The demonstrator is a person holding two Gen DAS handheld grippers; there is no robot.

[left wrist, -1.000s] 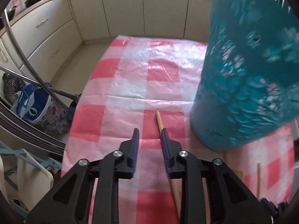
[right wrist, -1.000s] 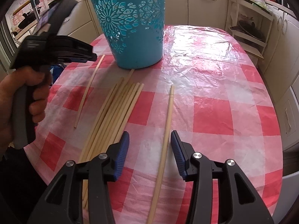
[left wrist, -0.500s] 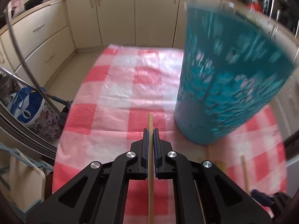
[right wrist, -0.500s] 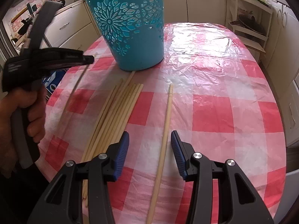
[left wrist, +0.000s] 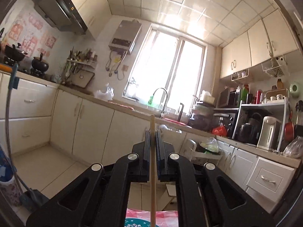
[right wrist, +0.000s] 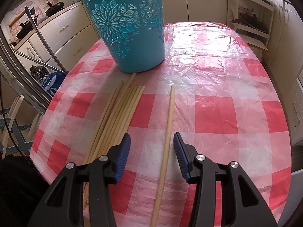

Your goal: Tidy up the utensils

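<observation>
My left gripper [left wrist: 152, 132] is shut on a wooden chopstick [left wrist: 152, 170], which runs between the pads and sticks out past the tips; the gripper is tilted up toward the kitchen, and the teal basket's rim [left wrist: 140, 223] shows just below it. In the right wrist view the teal cut-out basket [right wrist: 130, 28] stands upright at the far side of the red-checked table [right wrist: 217, 113]. A bundle of several chopsticks [right wrist: 117, 117] lies left of my open right gripper [right wrist: 151, 141]. A single chopstick [right wrist: 166, 141] lies on the cloth between its fingers.
Kitchen cabinets, a sink with tap [left wrist: 161, 102] and counter appliances [left wrist: 265, 132] fill the left wrist view. A white shelf rack [right wrist: 251, 19] stands beyond the table's far right. A metal frame [right wrist: 28, 71] and blue bag [right wrist: 51, 81] are off the table's left edge.
My left gripper closed on a chopstick, lifted it off the table and swung upward, above the basket. It has left the right wrist view. My right gripper stayed open over the single chopstick.
</observation>
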